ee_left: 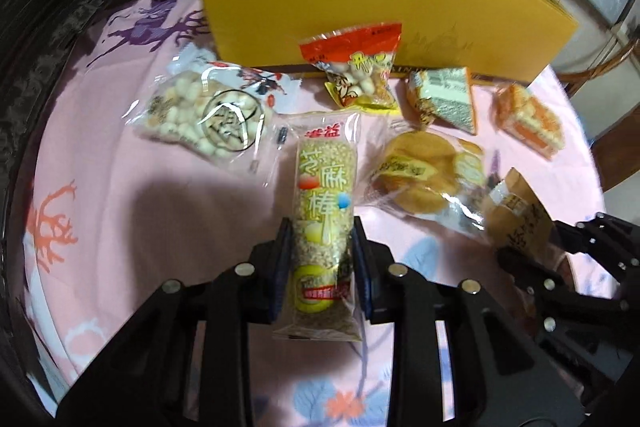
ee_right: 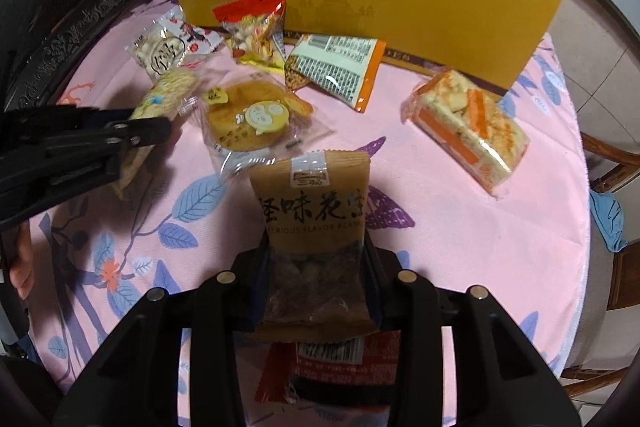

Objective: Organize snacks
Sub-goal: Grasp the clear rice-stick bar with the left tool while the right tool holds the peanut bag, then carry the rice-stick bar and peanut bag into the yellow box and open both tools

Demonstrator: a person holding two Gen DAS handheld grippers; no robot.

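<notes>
Left claw (ee_left: 322, 247) clamped tight on the sesame stick pack (ee_left: 324, 211). Right claw (ee_right: 316, 267) grips the brown peanut packet (ee_right: 316, 227) above the tabletop (ee_right: 460, 227).

Dim, soft blur, fisheye-warped edges

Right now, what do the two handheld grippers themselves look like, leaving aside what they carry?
Both the left gripper and the right gripper are matte black, angular linkage frames with round silver pin heads at the joints. The left gripper's fingers carry dark blue pads. No cables, markings or sleeves show.
</notes>
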